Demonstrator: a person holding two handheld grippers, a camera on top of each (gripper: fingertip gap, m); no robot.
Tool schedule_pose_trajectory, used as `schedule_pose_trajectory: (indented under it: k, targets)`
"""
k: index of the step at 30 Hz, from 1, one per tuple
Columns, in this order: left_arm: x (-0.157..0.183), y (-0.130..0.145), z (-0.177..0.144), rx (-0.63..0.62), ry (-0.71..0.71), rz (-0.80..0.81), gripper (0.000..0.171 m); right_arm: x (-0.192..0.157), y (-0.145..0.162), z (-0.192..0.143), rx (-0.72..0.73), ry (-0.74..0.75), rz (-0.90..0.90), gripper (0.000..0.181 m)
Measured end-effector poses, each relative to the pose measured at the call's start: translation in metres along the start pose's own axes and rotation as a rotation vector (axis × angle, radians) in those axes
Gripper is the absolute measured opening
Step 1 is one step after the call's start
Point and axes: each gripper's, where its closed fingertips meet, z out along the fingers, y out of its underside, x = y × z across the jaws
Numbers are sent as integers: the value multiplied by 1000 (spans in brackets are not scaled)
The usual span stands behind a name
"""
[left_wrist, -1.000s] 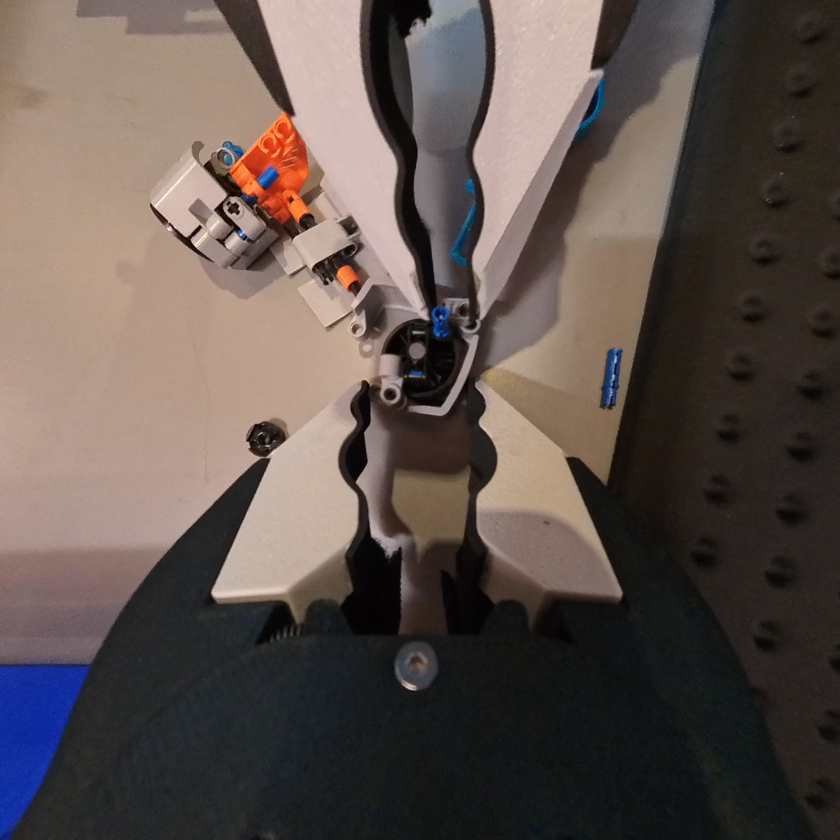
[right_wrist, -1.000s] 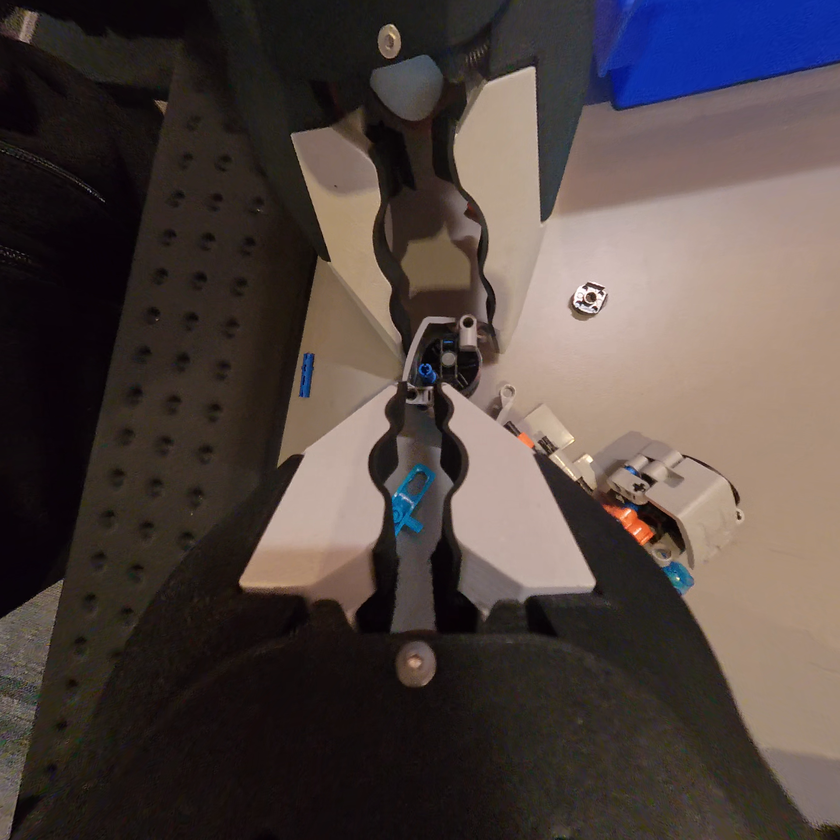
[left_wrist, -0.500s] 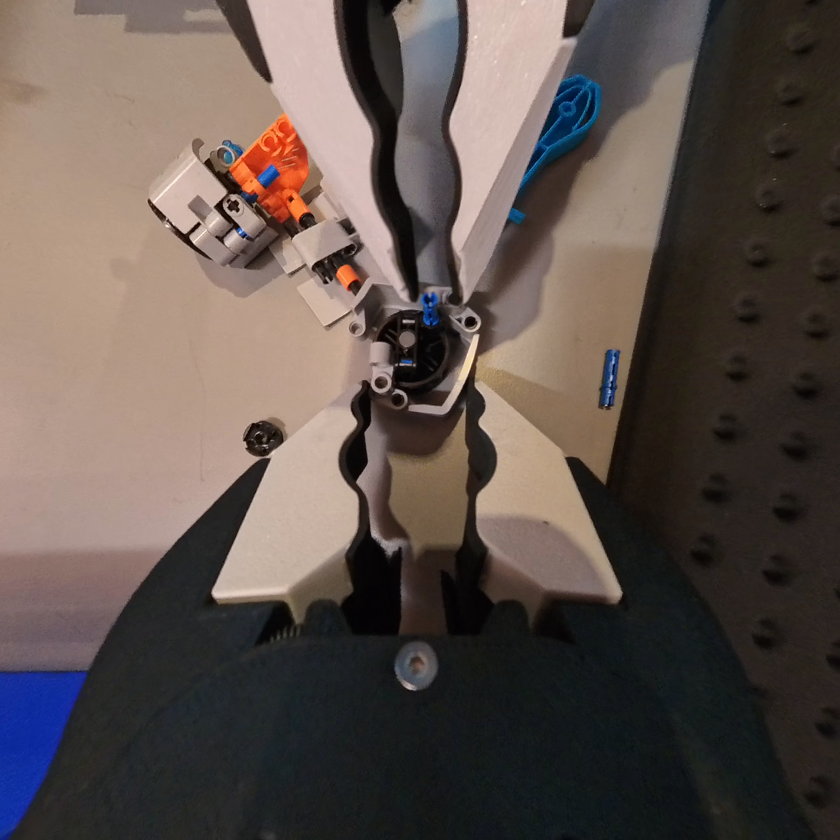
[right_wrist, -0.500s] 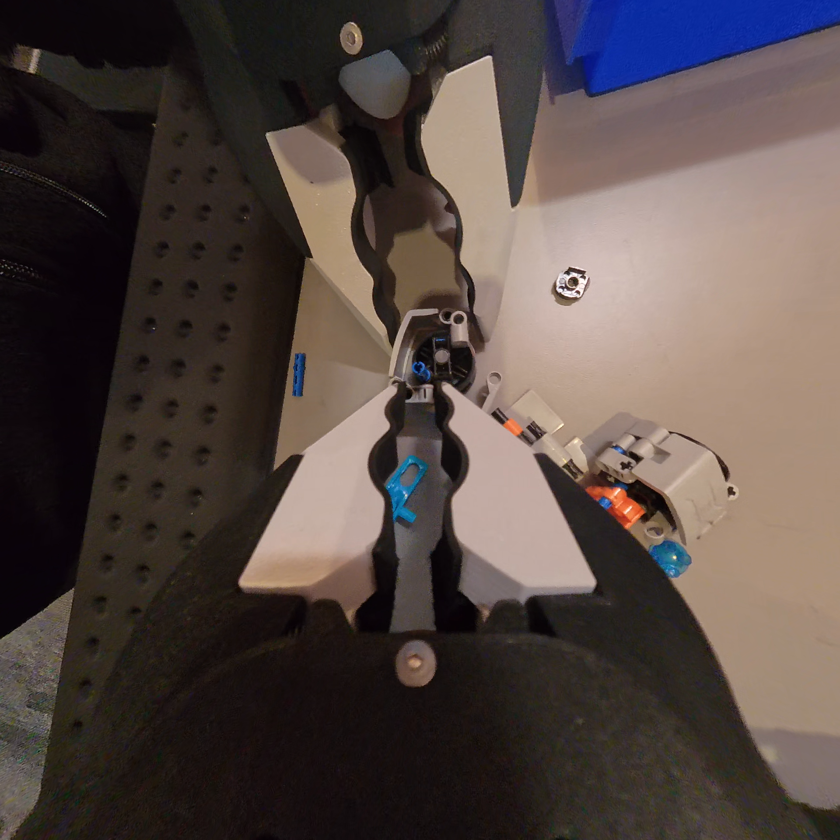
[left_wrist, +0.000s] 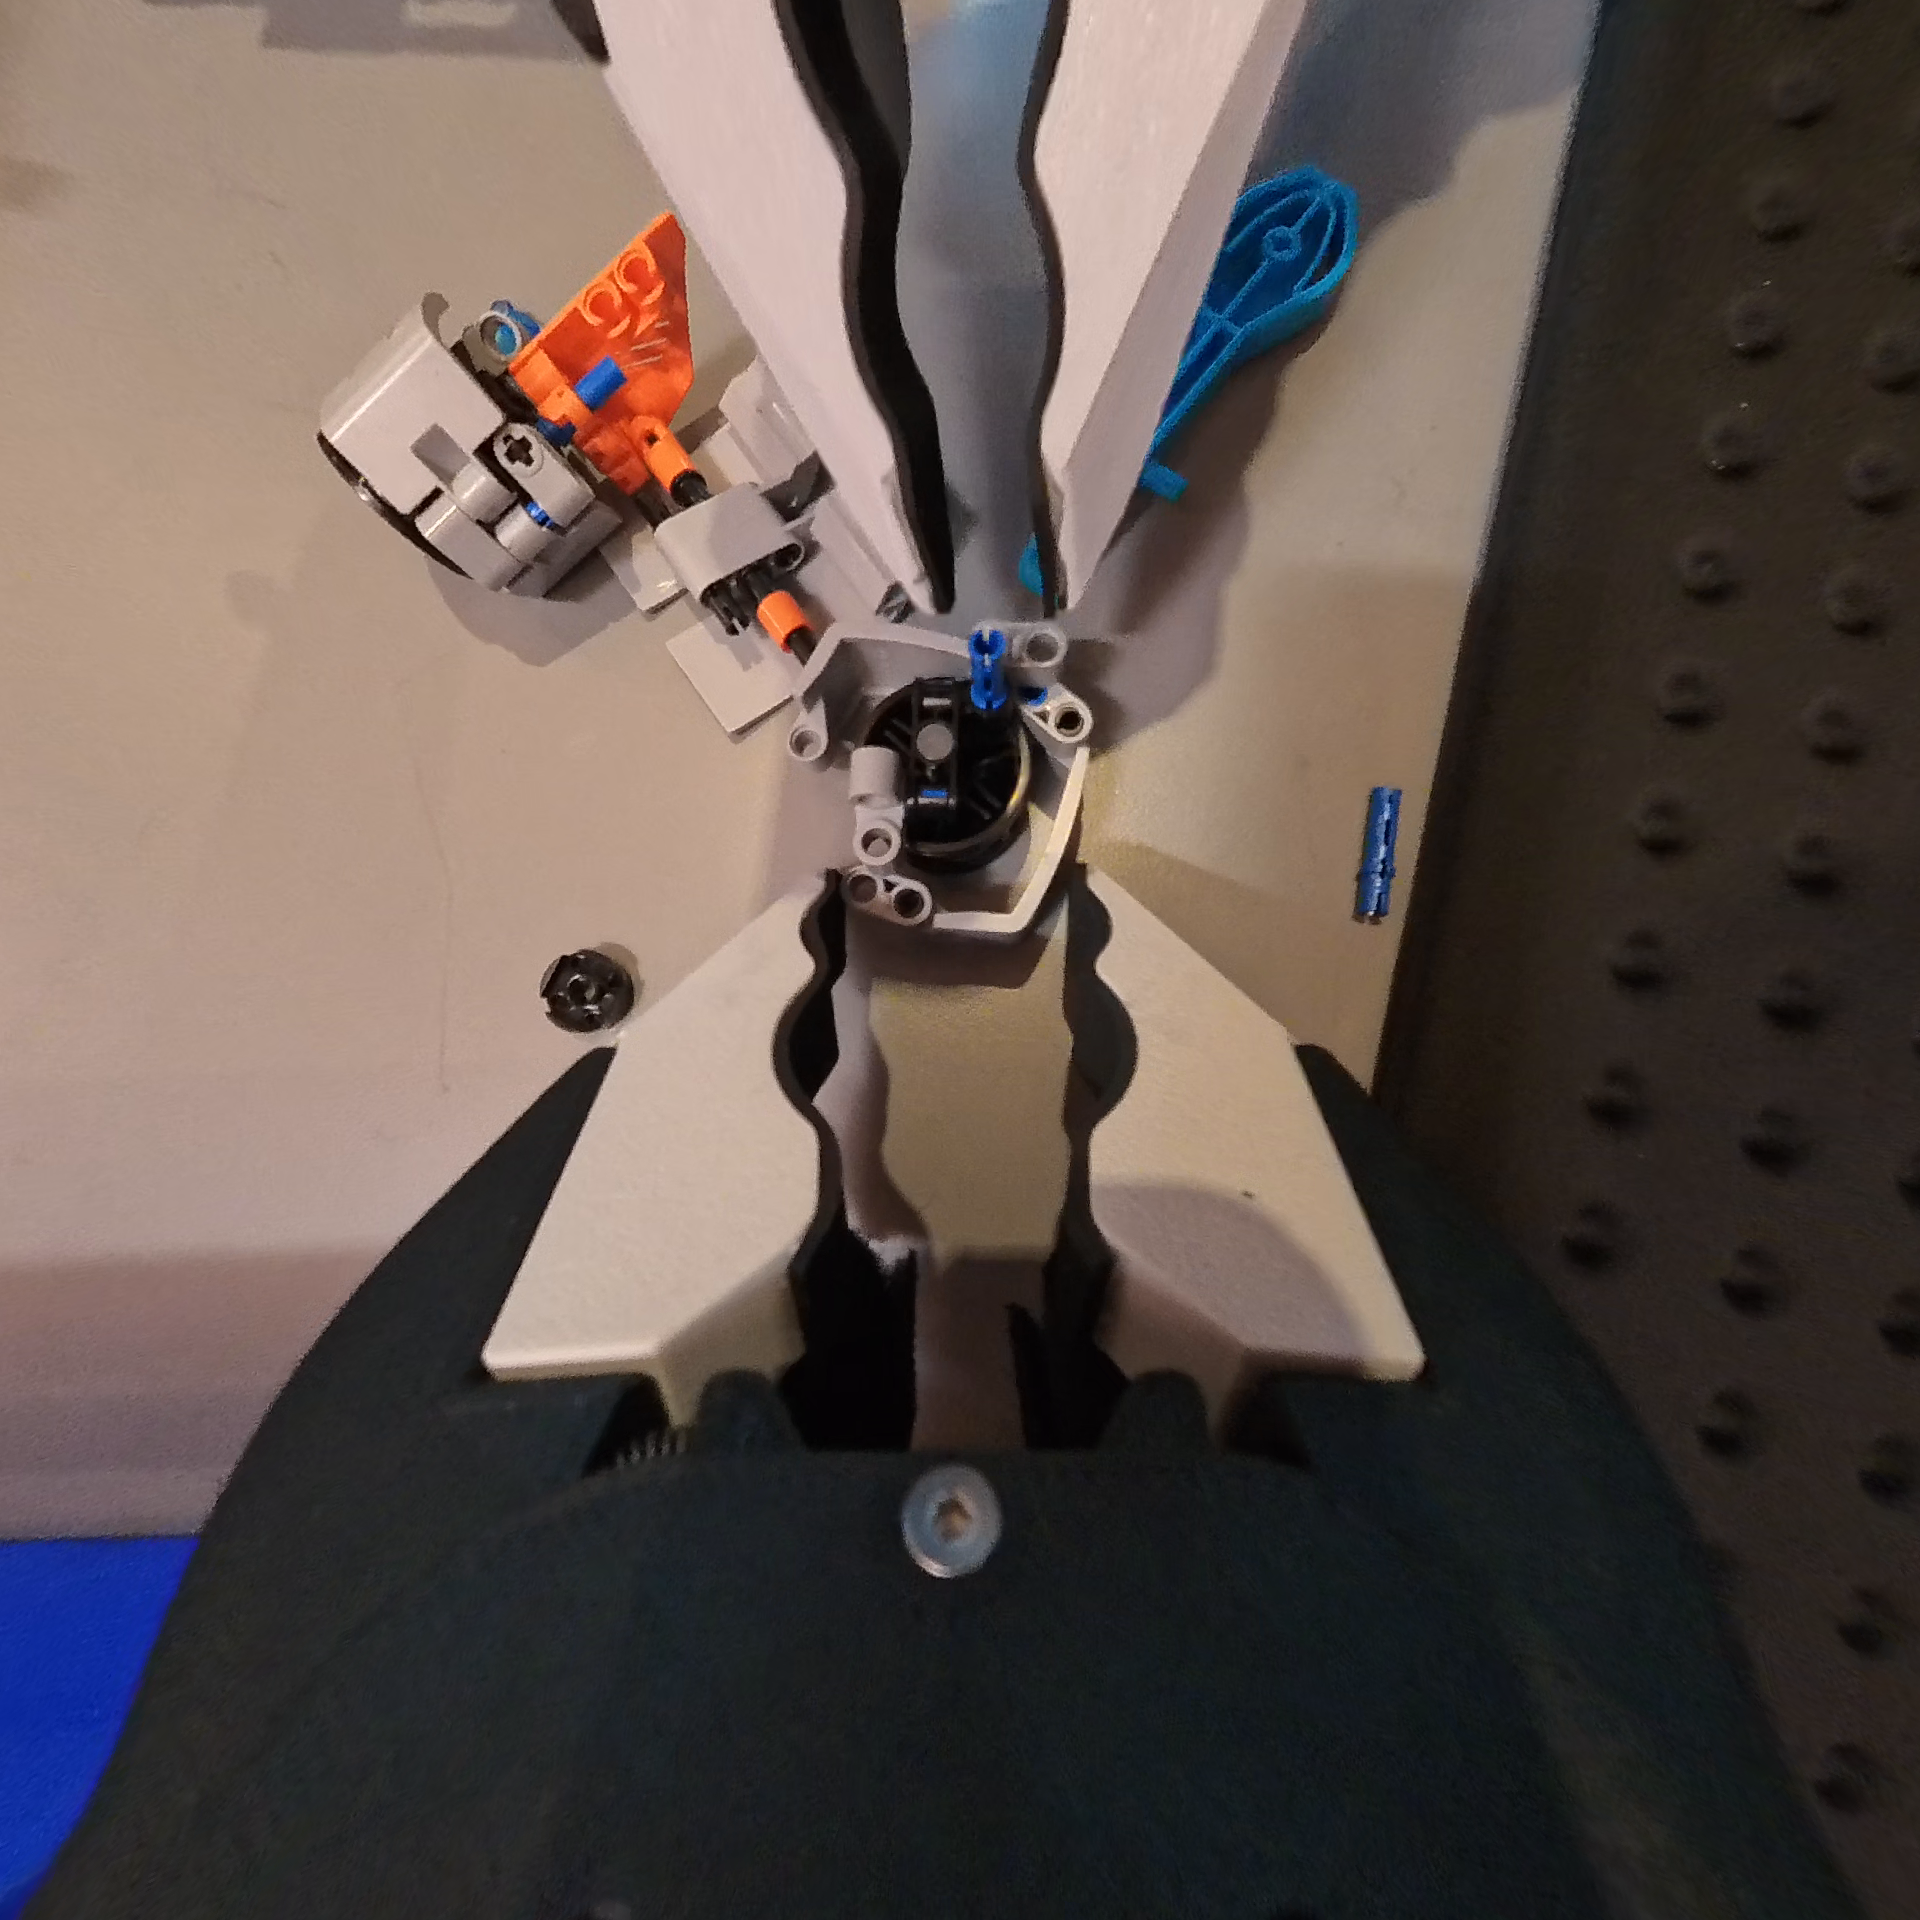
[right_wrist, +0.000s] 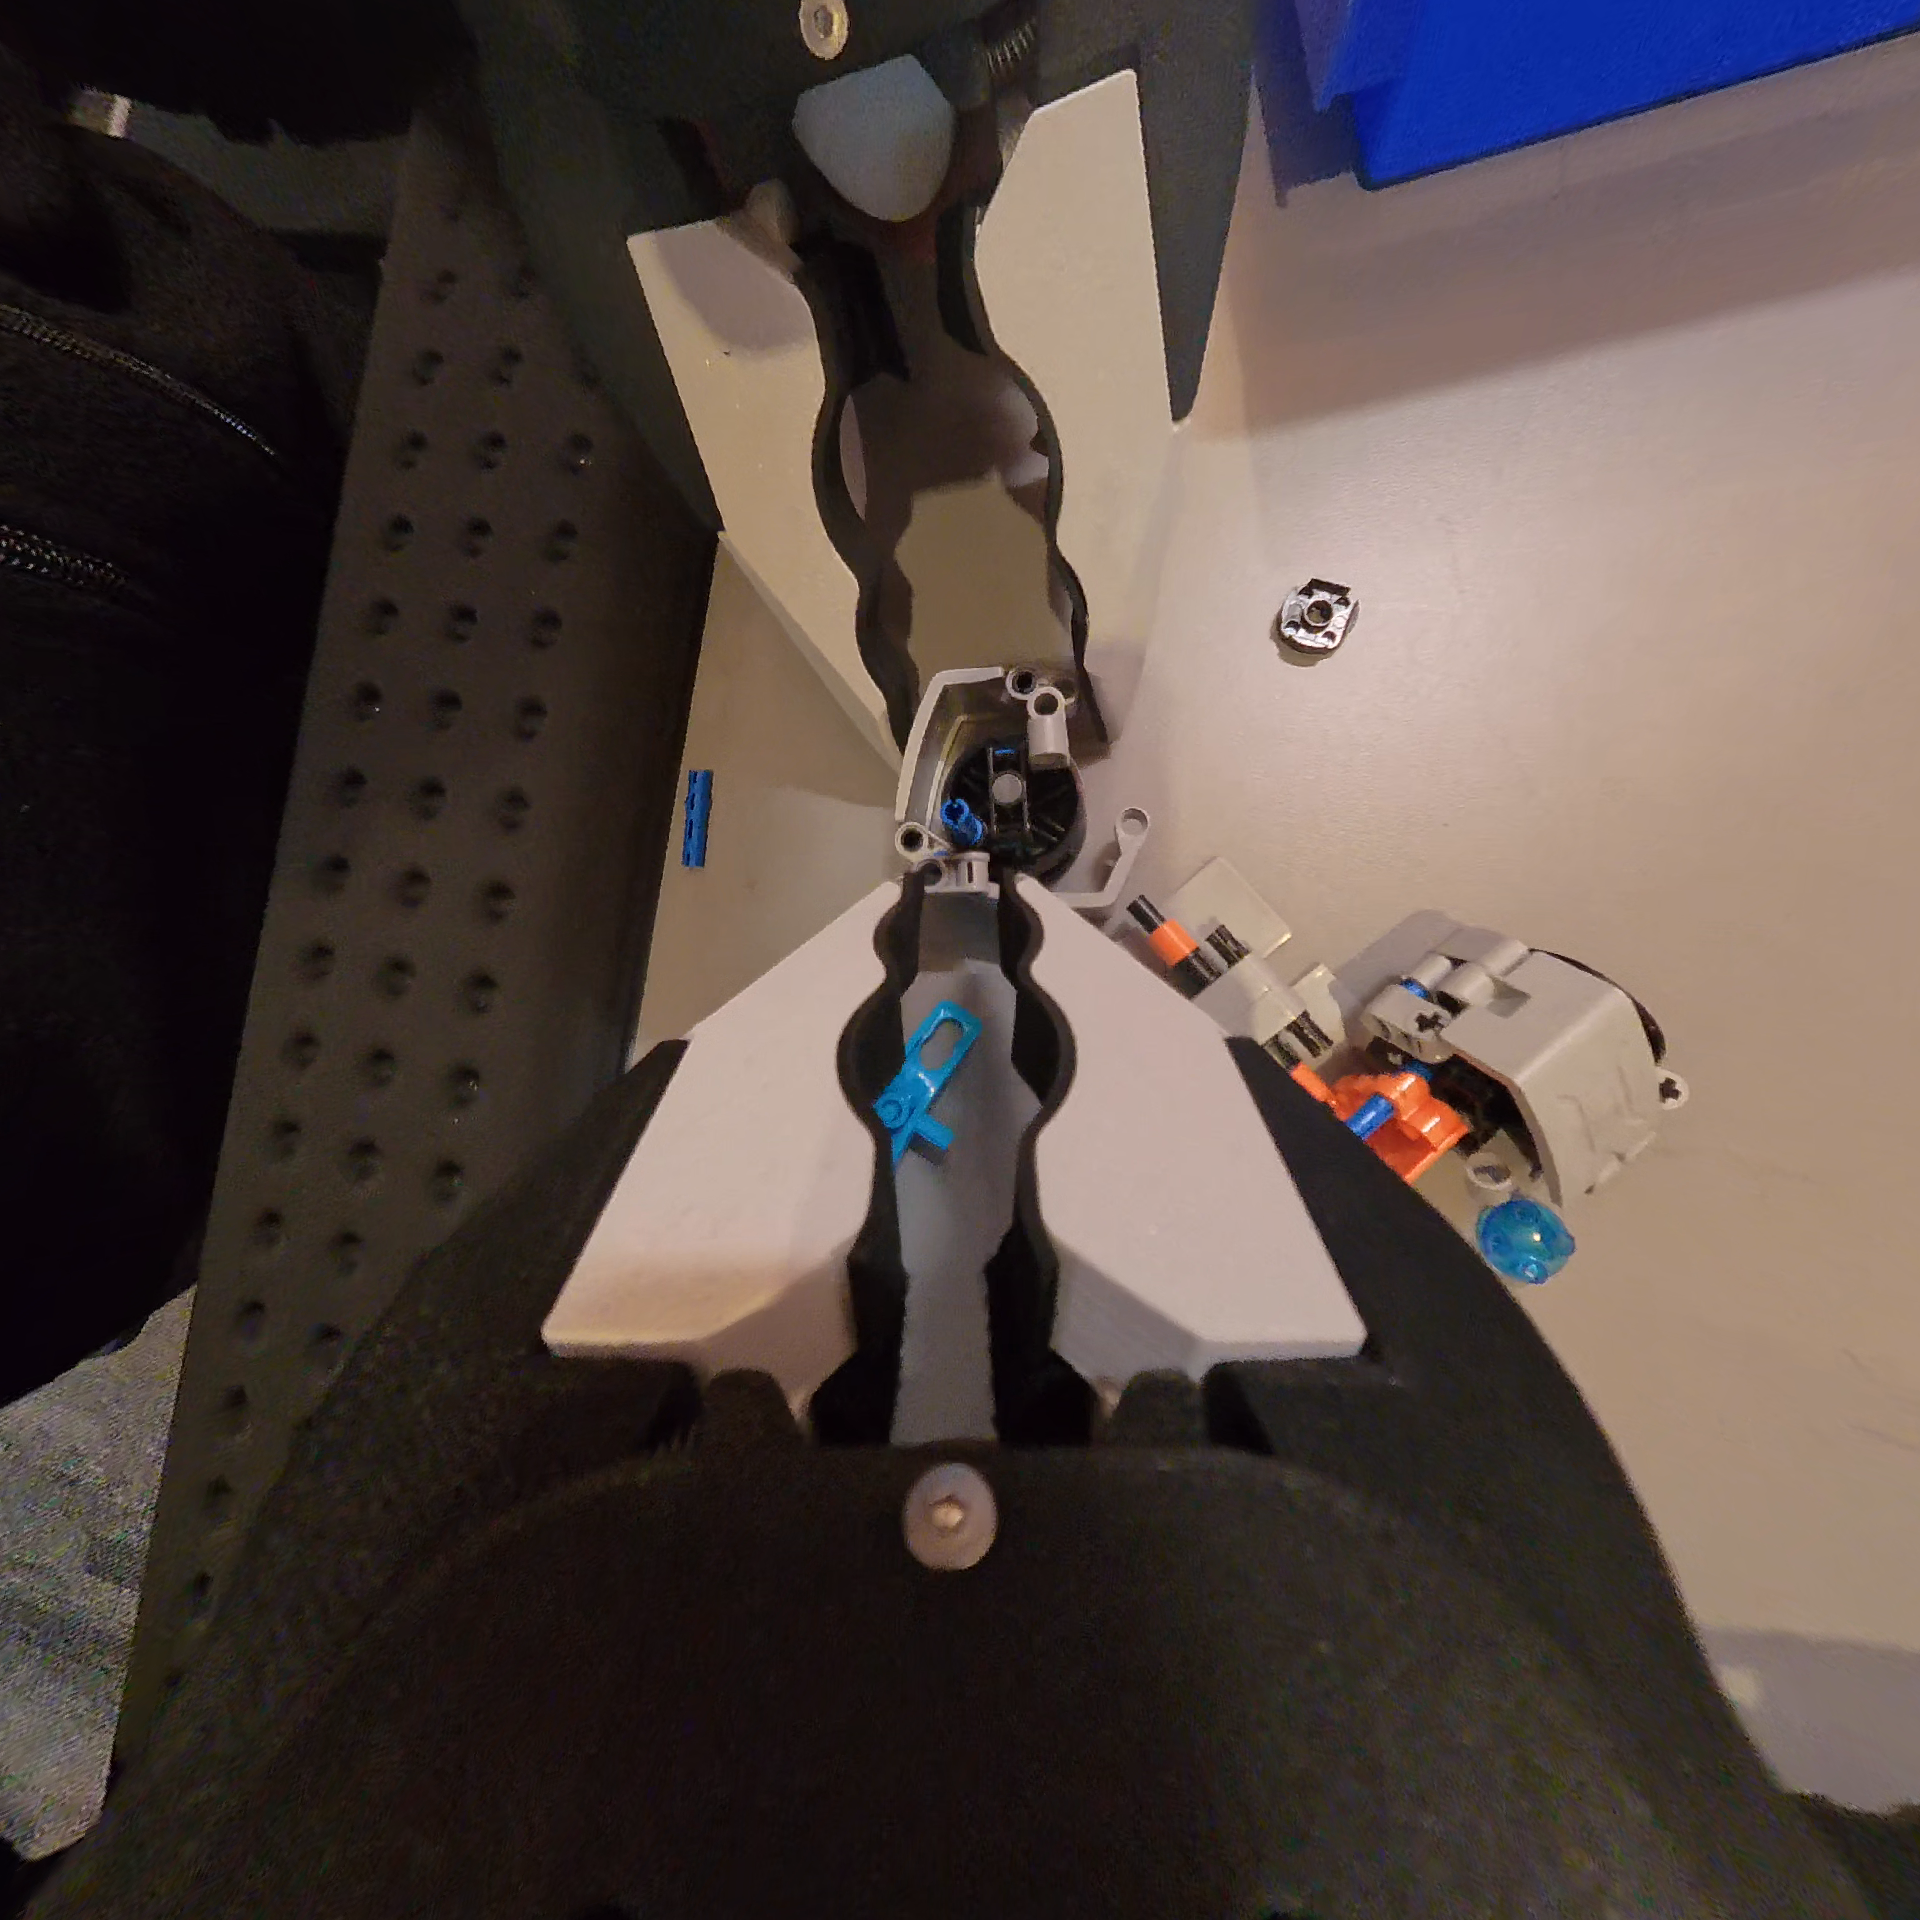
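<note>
Grey-and-black wheel assembly (left_wrist: 951, 774), orange-and-grey model (left_wrist: 540, 436), blue pin (left_wrist: 1380, 852), light-blue piece (right_wrist: 925, 1081), beige table (left_wrist: 260, 779)

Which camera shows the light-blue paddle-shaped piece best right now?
Left wrist view: the light-blue paddle piece lies nearly whole beside the right hand-held gripper. Right wrist view shows only a fragment between that gripper's fingers.

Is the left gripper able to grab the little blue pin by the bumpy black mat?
Probably not yet. The left gripper has its jaws shut on the grey wheel piece, so they are full. The blue pin lies uncovered on the table beside it, so the path itself looks free.
</note>
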Motion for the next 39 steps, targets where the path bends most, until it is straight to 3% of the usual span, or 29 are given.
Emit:
schedule_pose_trajectory:
  k: [39]
  targets:
    - [1,2,-1,15,26,-22,35,5,3,4,4,2,-6,12]
